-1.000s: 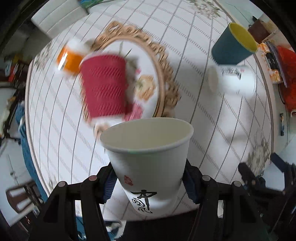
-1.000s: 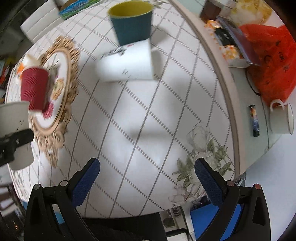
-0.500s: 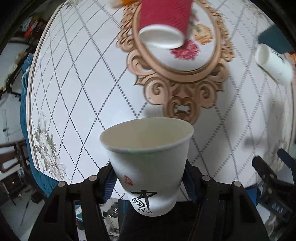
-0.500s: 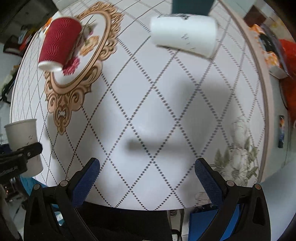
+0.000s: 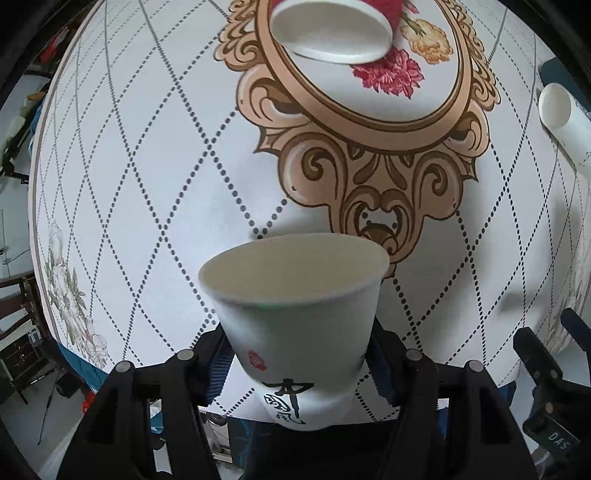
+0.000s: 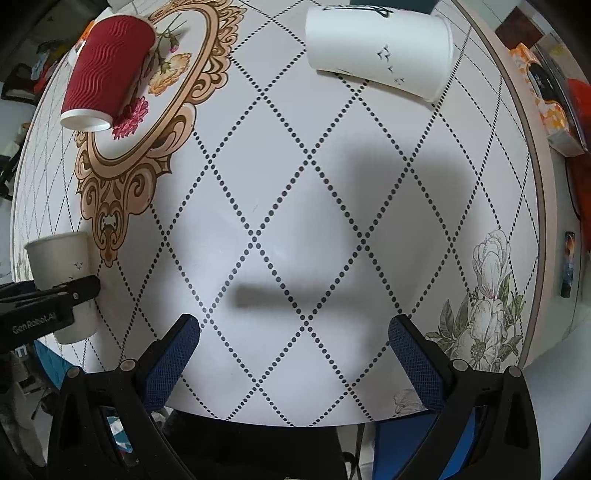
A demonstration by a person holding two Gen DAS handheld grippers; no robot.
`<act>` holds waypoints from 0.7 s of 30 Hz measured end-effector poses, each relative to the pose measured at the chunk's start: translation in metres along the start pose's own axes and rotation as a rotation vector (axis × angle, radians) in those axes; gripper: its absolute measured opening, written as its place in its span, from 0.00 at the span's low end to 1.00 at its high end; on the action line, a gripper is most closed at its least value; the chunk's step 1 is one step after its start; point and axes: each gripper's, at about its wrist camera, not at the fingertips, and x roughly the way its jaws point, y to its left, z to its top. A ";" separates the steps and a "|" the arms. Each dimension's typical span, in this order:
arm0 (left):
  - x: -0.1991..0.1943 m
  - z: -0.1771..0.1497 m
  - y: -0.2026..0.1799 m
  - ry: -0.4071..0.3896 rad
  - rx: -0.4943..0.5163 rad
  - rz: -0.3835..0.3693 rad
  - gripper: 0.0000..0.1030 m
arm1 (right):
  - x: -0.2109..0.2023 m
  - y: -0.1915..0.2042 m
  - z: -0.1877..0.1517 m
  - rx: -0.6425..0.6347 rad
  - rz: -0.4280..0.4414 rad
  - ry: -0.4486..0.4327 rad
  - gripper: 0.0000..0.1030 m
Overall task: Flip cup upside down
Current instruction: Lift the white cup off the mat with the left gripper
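My left gripper (image 5: 297,365) is shut on a white paper cup (image 5: 295,317) with black calligraphy, gripping its lower body. The cup is held above the table with its open mouth turned towards the tabletop. In the right wrist view the same cup (image 6: 61,266) and the left gripper (image 6: 70,291) show at the left table edge. My right gripper (image 6: 293,358) is open and empty over the near part of the table.
A red ribbed cup (image 6: 105,74) stands rim-down on the ornate gold frame print (image 6: 147,122); its rim also shows in the left wrist view (image 5: 328,31). A second white cup (image 6: 380,70) lies on its side at the far middle. The table rim (image 6: 532,177) curves on the right, clutter beyond.
My left gripper has tipped forward with the cup, so the view now looks down on the tabletop. The right gripper has also tilted downward and stays open.
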 end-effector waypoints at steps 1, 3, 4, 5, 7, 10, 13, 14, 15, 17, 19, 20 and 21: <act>0.001 0.002 0.001 -0.001 0.000 0.000 0.60 | 0.001 -0.004 0.005 0.000 -0.001 0.001 1.00; 0.008 0.002 0.007 0.002 0.000 -0.012 0.60 | 0.001 -0.005 0.004 -0.007 -0.008 -0.001 1.00; 0.011 0.002 0.007 0.006 0.003 -0.020 0.60 | 0.001 -0.006 0.004 -0.009 -0.010 -0.002 1.00; 0.012 0.002 0.007 0.008 0.005 -0.018 0.60 | 0.000 -0.007 0.004 -0.008 -0.009 -0.001 1.00; 0.014 0.003 0.007 0.004 0.008 -0.013 0.64 | -0.001 -0.008 0.003 -0.008 -0.009 -0.003 1.00; 0.015 0.005 0.004 -0.001 0.015 -0.016 0.84 | -0.001 -0.001 0.005 -0.005 -0.011 -0.010 1.00; 0.013 0.007 0.000 -0.007 0.019 -0.026 0.86 | -0.003 -0.001 0.006 -0.002 -0.010 -0.014 1.00; 0.014 0.006 -0.002 -0.008 0.018 -0.027 0.86 | -0.004 -0.001 0.007 -0.002 -0.010 -0.015 1.00; 0.014 0.006 -0.003 -0.008 0.017 -0.031 0.86 | -0.005 0.000 0.007 -0.003 -0.010 -0.017 1.00; 0.013 0.007 -0.003 -0.010 0.014 -0.038 0.87 | -0.009 -0.001 0.008 -0.005 -0.010 -0.020 1.00; 0.009 0.007 -0.006 -0.017 0.007 -0.036 0.87 | -0.013 -0.002 0.007 -0.004 -0.007 -0.021 1.00; 0.007 0.008 -0.005 -0.021 0.002 -0.037 0.87 | -0.016 -0.002 0.007 -0.003 -0.004 -0.024 1.00; 0.004 0.008 -0.002 -0.024 -0.007 -0.041 0.87 | -0.018 -0.003 0.007 -0.004 -0.004 -0.026 1.00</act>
